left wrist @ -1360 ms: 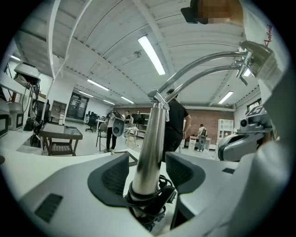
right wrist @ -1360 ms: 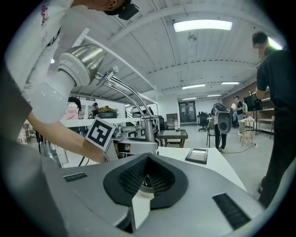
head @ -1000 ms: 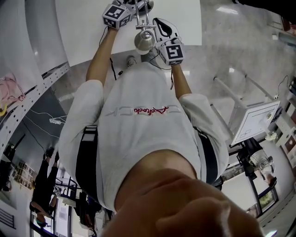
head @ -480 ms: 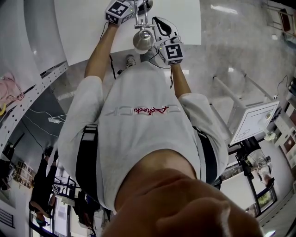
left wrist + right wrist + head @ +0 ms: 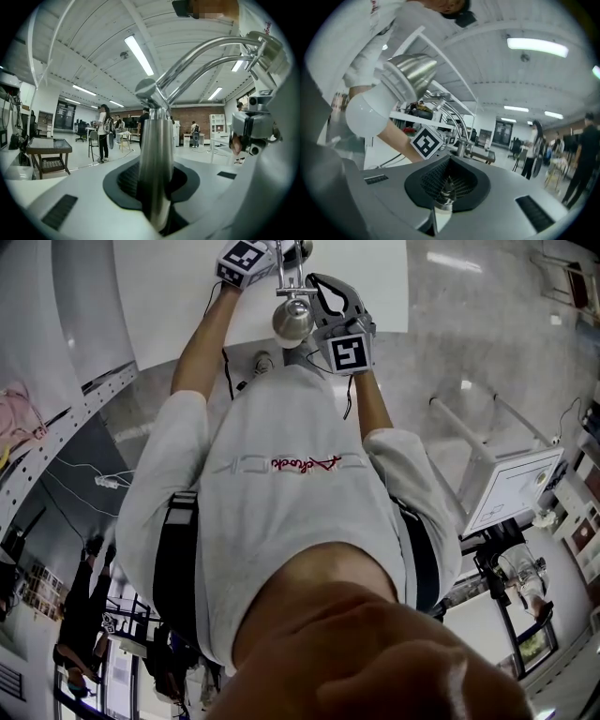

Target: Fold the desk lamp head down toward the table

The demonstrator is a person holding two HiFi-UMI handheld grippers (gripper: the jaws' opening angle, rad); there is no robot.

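The desk lamp stands on the white table (image 5: 178, 296) at the top of the head view. Its steel shade with the white bulb (image 5: 292, 319) (image 5: 389, 96) hangs between my two grippers. My left gripper (image 5: 277, 255) (image 5: 157, 161) has just been closing its jaws, and their pads now hold the lamp's upright steel post (image 5: 156, 154). From the post, two chrome arm rods (image 5: 206, 58) curve up to the right. Right of the shade, my right gripper (image 5: 319, 287) (image 5: 443, 197) is shut on a thin metal stub of the lamp (image 5: 444, 191).
A black cable (image 5: 228, 381) trails off the table's near edge. A white-framed stand with a board (image 5: 511, 486) sits on the floor at the right. In the gripper views, people (image 5: 103, 133) and a small dark table (image 5: 49, 149) stand far back in the room.
My right gripper has rolled and shifted a little up the picture beside the lamp shade. The left gripper's marker cube has barely moved. The shade stays between the two.
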